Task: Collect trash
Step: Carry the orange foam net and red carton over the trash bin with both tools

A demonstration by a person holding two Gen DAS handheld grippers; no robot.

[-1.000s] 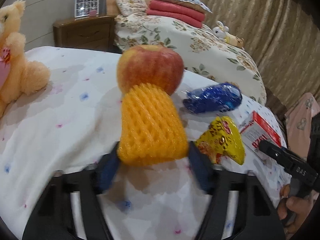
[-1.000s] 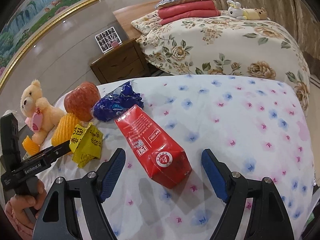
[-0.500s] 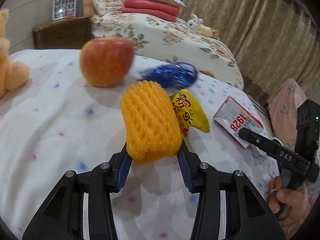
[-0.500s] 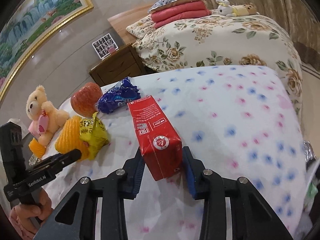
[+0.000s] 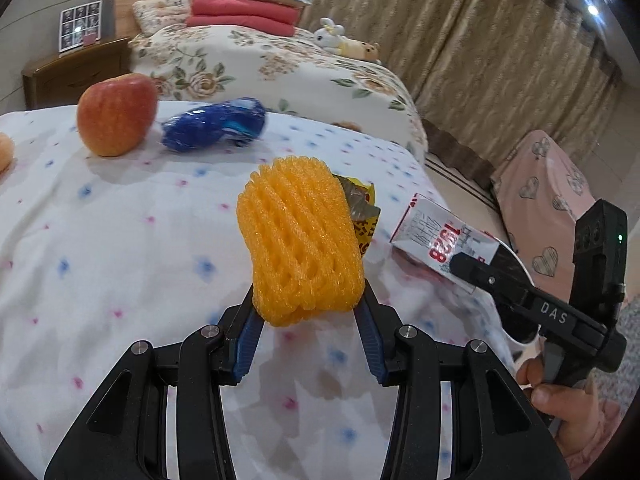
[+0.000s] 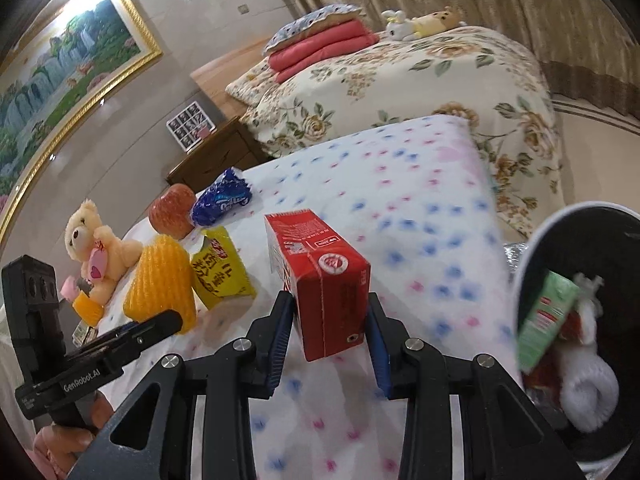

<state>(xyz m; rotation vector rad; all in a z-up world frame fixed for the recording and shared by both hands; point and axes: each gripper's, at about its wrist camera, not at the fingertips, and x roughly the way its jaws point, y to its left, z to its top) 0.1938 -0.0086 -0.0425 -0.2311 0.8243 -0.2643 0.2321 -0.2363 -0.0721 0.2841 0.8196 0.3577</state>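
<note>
The orange foam fruit net (image 5: 301,240) sits pinched between the blue pads of the left gripper (image 5: 308,312), lifted clear above the white bedspread (image 5: 100,260) with its pink and blue flower dots; the jaws have closed onto it within the last second and press into its lower end, so the net stands up and forward from the fingers. In the right wrist view the red carton (image 6: 324,280) is clamped the same way in the right gripper (image 6: 329,322), whose jaws also closed in within the last second, the pads flat against its two long sides and its far end raised off the cloth. Just behind the foam net lies a yellow snack wrapper (image 5: 362,216) on the bedspread, partly hidden by the net in the left view. Farther back rest a crumpled blue wrapper (image 5: 216,124) and, beside it, a red apple (image 5: 116,114). A cream teddy bear (image 6: 94,248) holding a pink heart sits near the bed's left edge in the right view. At the right edge of that view stands a dark bin (image 6: 532,248) with a pale rim, below the bed's corner, holding a green carton (image 6: 546,314) and some white foam netting (image 6: 588,392). Beyond lies a second bed under a floral quilt (image 6: 420,80), with folded red blankets (image 6: 320,54) stacked near its head.
</note>
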